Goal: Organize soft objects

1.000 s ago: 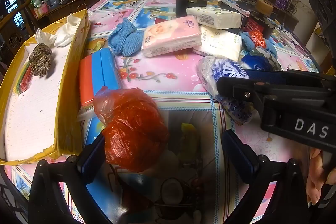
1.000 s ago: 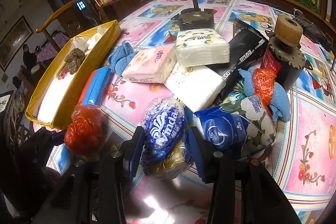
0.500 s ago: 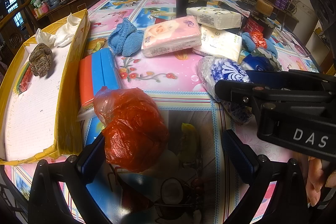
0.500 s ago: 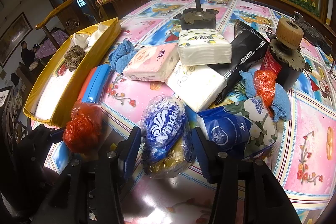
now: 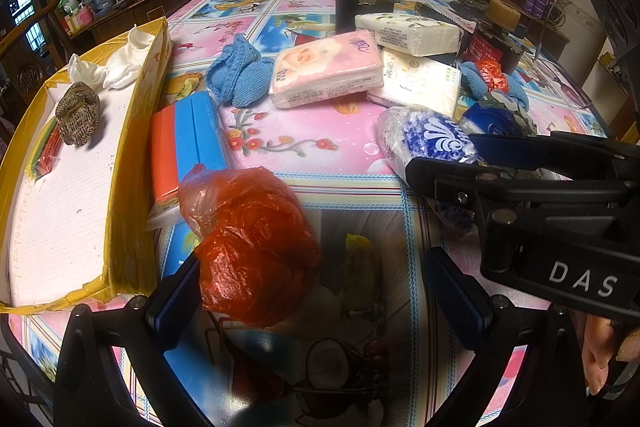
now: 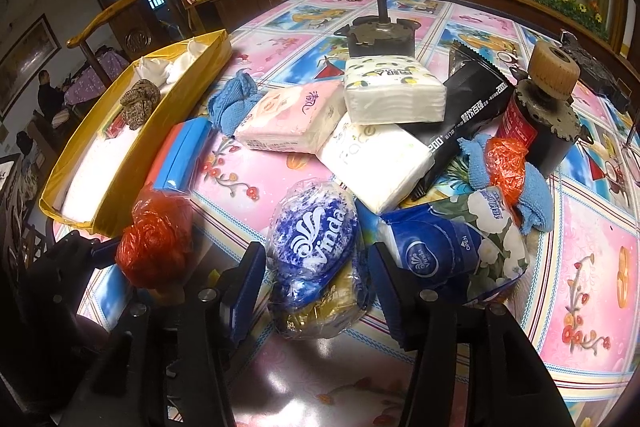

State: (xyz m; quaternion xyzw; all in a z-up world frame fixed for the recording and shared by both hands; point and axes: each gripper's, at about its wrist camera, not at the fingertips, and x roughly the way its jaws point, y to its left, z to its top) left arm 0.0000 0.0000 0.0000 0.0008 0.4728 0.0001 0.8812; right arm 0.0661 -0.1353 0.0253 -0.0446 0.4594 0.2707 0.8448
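now right gripper (image 6: 316, 263) jaws just opened wider, blue vinda bag (image 6: 312, 239) loose between them, lower centre. left gripper (image 5: 312, 287) spread wide beside red bag (image 5: 248, 243). yellow tray (image 5: 132, 163) at left awaits both.

Your tray (image 5: 132, 163) sits at the table's (image 5: 320, 147) left edge, a scrubber (image 5: 78, 115) inside it. Sponges (image 5: 188, 143) lie just right of the tray, a crumpled bag (image 5: 252, 243) before them. Tissue packs (image 6: 360, 131) pile behind the wrapped bundle (image 6: 312, 239), which perhaps touches them.
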